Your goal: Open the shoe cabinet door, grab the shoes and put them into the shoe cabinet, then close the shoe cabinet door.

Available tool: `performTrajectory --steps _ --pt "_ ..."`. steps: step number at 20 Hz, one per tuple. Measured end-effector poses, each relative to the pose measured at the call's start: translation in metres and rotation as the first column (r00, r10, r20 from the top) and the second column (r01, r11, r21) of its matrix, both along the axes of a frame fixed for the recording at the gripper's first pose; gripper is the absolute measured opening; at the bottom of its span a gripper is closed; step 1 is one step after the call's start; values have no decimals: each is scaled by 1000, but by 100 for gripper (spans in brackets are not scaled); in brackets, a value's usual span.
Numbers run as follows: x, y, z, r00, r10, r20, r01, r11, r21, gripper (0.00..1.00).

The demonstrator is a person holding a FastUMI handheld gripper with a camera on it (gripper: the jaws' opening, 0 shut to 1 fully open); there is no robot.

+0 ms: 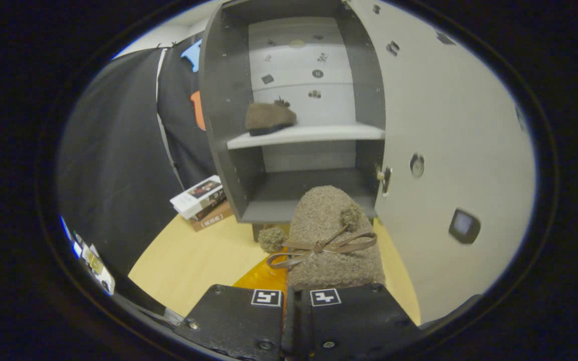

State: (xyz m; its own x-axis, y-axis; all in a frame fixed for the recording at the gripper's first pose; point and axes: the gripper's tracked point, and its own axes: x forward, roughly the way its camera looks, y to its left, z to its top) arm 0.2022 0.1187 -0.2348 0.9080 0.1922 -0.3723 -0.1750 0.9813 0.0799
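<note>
Now you are mid-carry: the gripper [296, 301] is clamped on the fuzzy brown slipper with a ribbon bow [331, 240], just ahead of the open dark grey shoe cabinet [221, 100], so steer it toward twelve o'clock onto the white shelf [329, 133], beside its mate [269, 118].

Gripper [296, 296] level, fingers (nearly together) clamped on shoe [331, 240]

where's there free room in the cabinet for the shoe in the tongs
The tongs are shut on the fuzzy shoe. On the white shelf, the patch right of the first shoe, up to the cabinet's right wall, looks bare. The lower compartment floor also looks bare. The shelf's left end is taken. The open door borders the right.
</note>
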Motion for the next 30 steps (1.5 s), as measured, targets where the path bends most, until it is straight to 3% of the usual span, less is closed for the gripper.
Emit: performTrajectory --steps 6,15,21,25,30 --pt "42 5 103 985 -7 170 13 999 -35 8" --pt "155 18 188 964 6 266 10 998 -59 8" --pt "238 26 204 967 -18 253 41 995 -86 8" --pt "294 25 191 981 -58 184 74 994 -82 8" --pt "332 22 151 994 -100 40 103 993 -58 8"
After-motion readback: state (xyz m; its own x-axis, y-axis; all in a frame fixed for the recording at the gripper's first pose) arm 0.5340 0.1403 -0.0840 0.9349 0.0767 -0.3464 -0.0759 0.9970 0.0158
